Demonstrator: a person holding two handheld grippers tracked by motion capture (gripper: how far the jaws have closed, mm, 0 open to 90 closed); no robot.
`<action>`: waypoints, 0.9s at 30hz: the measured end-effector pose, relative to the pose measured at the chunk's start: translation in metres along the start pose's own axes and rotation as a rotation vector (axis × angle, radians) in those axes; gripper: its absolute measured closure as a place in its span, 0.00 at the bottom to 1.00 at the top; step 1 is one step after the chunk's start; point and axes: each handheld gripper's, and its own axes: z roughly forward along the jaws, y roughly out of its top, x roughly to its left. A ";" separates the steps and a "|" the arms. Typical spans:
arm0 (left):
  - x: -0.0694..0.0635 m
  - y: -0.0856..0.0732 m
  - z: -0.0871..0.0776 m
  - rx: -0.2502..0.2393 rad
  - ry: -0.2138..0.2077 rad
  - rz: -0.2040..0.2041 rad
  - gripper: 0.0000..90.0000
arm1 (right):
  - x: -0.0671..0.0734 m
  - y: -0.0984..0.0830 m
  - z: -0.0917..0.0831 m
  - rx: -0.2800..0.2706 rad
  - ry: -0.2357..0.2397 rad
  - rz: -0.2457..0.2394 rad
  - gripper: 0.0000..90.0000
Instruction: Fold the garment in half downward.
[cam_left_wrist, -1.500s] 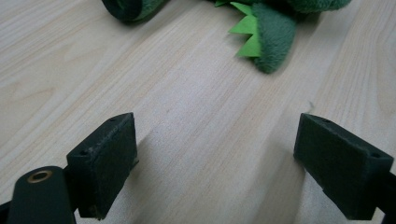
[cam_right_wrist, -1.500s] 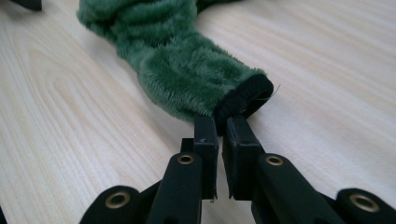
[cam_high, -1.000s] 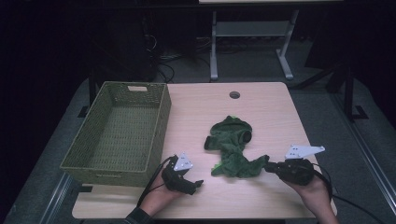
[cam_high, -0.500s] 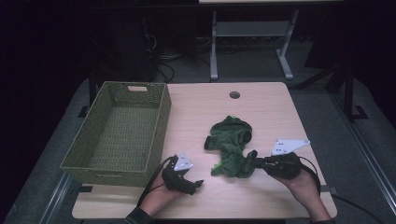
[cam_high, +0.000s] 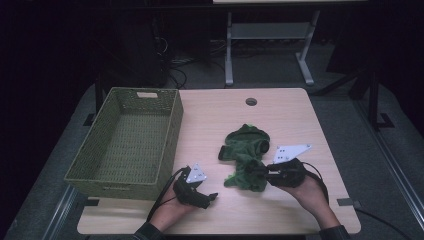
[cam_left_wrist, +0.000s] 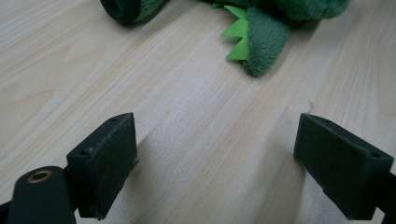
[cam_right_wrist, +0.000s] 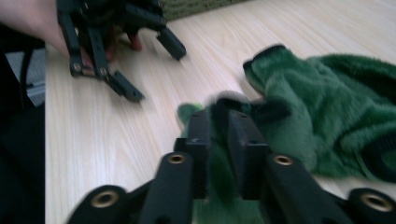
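A fuzzy green plush garment (cam_high: 246, 150) with black cuffs lies crumpled in the middle of the table. My right gripper (cam_high: 256, 170) reaches into its near edge from the right. In the right gripper view, my right gripper (cam_right_wrist: 219, 122) has a fold of the green plush (cam_right_wrist: 327, 121) pinched between its jaws; the jaws have just been opening a little, with the fabric still between them. My left gripper (cam_high: 209, 197) rests open near the front edge, left of the garment. Bare wood lies between my left gripper's (cam_left_wrist: 215, 137) jaws, with the plush's spiked tip (cam_left_wrist: 259, 42) beyond.
A green woven basket (cam_high: 107, 186) stands empty on the table's left side, close to my left hand. A round cable hole (cam_high: 251, 101) sits near the far edge. A metal frame (cam_high: 270, 35) and cables lie on the dark floor behind the table.
My right gripper has moved left along the front of the table, drawing the garment's near edge with it and bunching it up. The left gripper has stayed put.
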 end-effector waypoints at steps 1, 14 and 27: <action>0.000 0.000 0.000 -0.001 -0.001 0.000 0.14 | 0.000 0.002 0.000 -0.009 -0.002 -0.005 0.86; 0.000 0.000 0.000 0.001 0.001 0.005 0.14 | -0.029 0.007 0.023 -0.005 -0.054 0.101 1.00; 0.000 0.000 0.000 0.002 -0.001 0.001 0.14 | -0.025 -0.004 0.068 0.198 -0.027 0.109 1.00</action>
